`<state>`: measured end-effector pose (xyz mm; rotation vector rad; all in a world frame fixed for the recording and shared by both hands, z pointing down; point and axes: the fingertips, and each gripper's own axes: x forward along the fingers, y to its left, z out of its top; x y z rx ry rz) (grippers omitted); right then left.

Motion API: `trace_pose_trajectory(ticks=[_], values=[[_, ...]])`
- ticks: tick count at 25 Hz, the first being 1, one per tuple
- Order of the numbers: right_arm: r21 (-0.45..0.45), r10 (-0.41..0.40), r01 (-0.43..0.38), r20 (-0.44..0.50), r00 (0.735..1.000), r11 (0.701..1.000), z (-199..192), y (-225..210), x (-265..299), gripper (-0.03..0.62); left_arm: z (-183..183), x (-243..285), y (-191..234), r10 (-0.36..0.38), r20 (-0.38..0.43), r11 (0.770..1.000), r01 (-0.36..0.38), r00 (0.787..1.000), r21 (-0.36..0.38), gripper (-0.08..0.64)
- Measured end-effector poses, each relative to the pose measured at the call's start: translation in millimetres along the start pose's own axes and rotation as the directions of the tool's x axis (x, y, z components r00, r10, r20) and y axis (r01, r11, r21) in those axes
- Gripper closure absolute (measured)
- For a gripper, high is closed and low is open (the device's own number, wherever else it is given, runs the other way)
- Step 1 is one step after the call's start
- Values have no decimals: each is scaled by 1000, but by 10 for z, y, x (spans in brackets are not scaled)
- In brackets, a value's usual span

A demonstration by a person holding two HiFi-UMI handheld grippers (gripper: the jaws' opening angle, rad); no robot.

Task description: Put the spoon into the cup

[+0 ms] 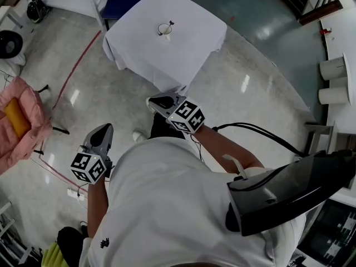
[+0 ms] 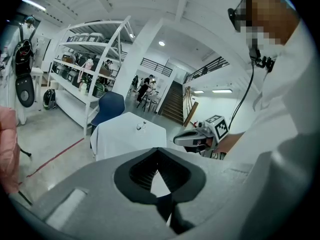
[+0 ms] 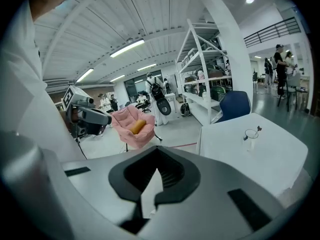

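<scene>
Both tools were empty. The left tool (image 1: 105, 128) had its jaws brought together on nothing, and the right tool (image 1: 152, 102) was likewise fully closed with nothing between its pads. I was holding both low in front of the body, well short of the bench (image 1: 167, 60).

The cup (image 1: 163, 30) stood near the middle of the bench, slightly toward its far corner and well in from every edge. The spoon (image 1: 171, 23) looked to be leaning in it already, its dark handle end poking above the rim on the side away from me. It was too small for me to be sure of that.

I judged the cup to be clear glass or plastic: light, smooth, easy to tip, and breakable if knocked off. The spoon looked small, thin and stiff, probably slick in the pads. If I had to take it, I would pinch the handle just below its end, across the flat, and keep clear of the rim.

The bench wore a white cloth hanging over its edges, soft enough to drag and slide under a nudged cup. Around it lay polished pale floor (image 1: 239, 88) with a red line (image 1: 78, 65), a pink armchair (image 1: 25, 132) beyond the bench's left corner, a blue chair (image 2: 111, 105) behind its far edge, and white shelving (image 2: 85, 69).
</scene>
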<state>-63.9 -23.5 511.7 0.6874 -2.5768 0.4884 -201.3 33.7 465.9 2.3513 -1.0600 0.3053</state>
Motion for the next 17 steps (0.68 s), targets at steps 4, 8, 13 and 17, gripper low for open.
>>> trace_pose_trajectory(ticks=[4,8,13,17], values=[[7,0,0,-7,1000,1000,3,-110,24,586,64,100,56,0,-6,1000,0,1000,-2,556],[10,-1,1,-8,1000,1000,45,-250,43,586,149,212,84,-2,-13,1000,2,1000,0,555],[21,-1,1,-6,1000,1000,85,-458,96,586,242,381,168,-1,-27,1000,1,1000,2,555],[35,-7,8,-7,1000,999,116,-701,127,586,373,554,269,3,-35,1000,-3,999,4,555]])
